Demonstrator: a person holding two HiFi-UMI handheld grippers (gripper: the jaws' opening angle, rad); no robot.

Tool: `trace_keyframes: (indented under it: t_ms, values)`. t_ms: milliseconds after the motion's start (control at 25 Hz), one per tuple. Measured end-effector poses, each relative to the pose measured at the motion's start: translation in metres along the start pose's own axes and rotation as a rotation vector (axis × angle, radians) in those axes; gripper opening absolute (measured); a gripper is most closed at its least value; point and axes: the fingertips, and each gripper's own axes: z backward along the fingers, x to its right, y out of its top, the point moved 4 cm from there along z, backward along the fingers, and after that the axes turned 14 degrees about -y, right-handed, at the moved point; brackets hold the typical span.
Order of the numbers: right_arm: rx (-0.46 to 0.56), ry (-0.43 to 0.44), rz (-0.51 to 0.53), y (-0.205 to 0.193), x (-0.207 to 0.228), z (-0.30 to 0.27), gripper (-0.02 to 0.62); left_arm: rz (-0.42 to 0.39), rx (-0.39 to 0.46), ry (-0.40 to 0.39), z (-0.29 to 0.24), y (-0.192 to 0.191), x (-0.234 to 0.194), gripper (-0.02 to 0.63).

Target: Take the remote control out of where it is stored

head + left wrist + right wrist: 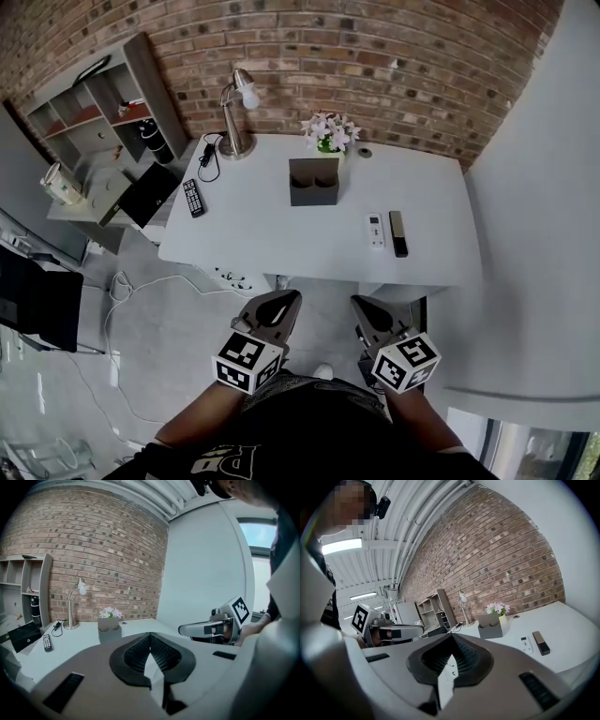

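Note:
A white desk (281, 234) stands in front of me against a brick wall. On it a dark grey two-pocket holder (313, 181) stands near the middle; what its pockets hold is not visible. A black remote (192, 197) lies at the desk's left end. A white remote (375, 230) and a dark remote (398, 232) lie side by side at the right. My left gripper (286, 298) and right gripper (361, 305) hang close to my body, short of the desk's front edge. Both are shut with nothing between the jaws.
A desk lamp (239, 117) and a pot of flowers (328, 131) stand at the back of the desk. An open shelf unit (103, 112) and a black laptop (148, 195) are to the left. A power strip (234, 278) and cables lie on the floor.

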Motion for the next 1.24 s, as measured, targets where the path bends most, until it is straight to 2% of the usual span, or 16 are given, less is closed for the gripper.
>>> trace_keyframes:
  t_ms: [280, 560, 1240]
  values:
    - [0.010, -0.061, -0.002, -0.004, -0.029, -0.013, 0.005, -0.024, -0.010, -0.043, 0.025, 0.006, -0.022, 0.006]
    - [-0.008, -0.092, 0.012, -0.011, -0.056, -0.023, 0.003, -0.002, -0.017, -0.075, 0.045, -0.002, -0.039, 0.006]
    - [-0.042, -0.124, 0.040, -0.025, -0.077, -0.022, 0.003, 0.010, -0.021, -0.120, 0.063, -0.017, -0.044, 0.006]
